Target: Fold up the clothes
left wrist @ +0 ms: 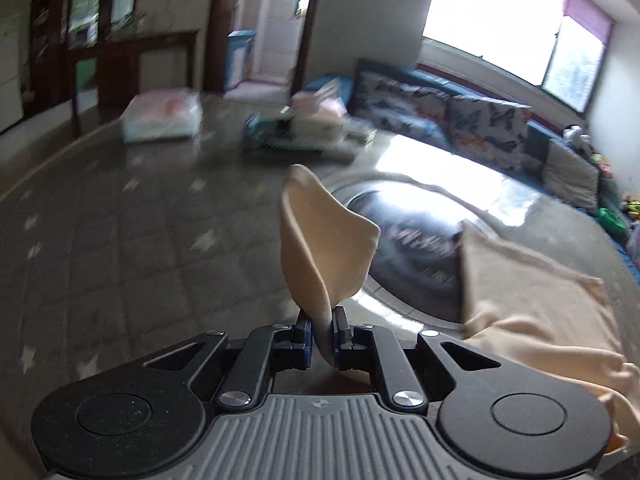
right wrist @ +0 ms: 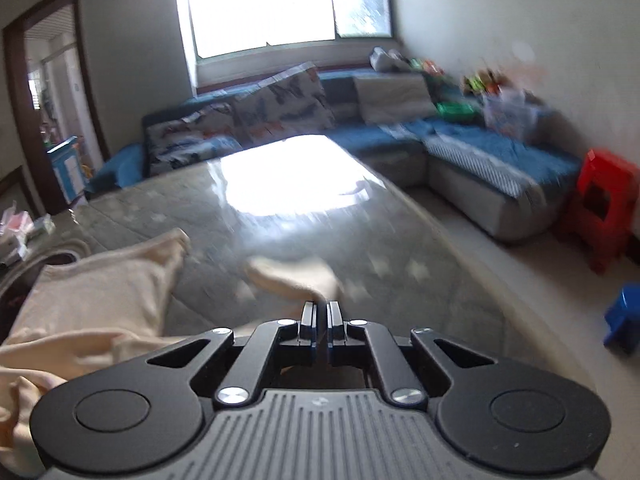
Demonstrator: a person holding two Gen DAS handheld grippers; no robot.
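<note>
We have the left tongs pressed together on a corner of the cream garment, and the pinched flap stands up between the two pads in a curled, leaf-like fold. The rest of the cloth lies to the right of those tongs, spread loosely over the grey counter and covering part of a dark round inlay set in its surface. From the right wrist view, the right tongs are almost fully together, with only a thin slit between the pads; a blurred tip of the same cream garment pokes out just ahead of them, so they appear to grip it, though motion blur keeps us from seeing the contact clearly. The bulk of the fabric sits to the left of these tongs, bunched toward the near edge. Farther back on the counter rest a flat white packet and a small heap of mixed items. A blue sofa with patterned cushions runs under the bright window, and a red stool stands on the floor beside it.
</note>
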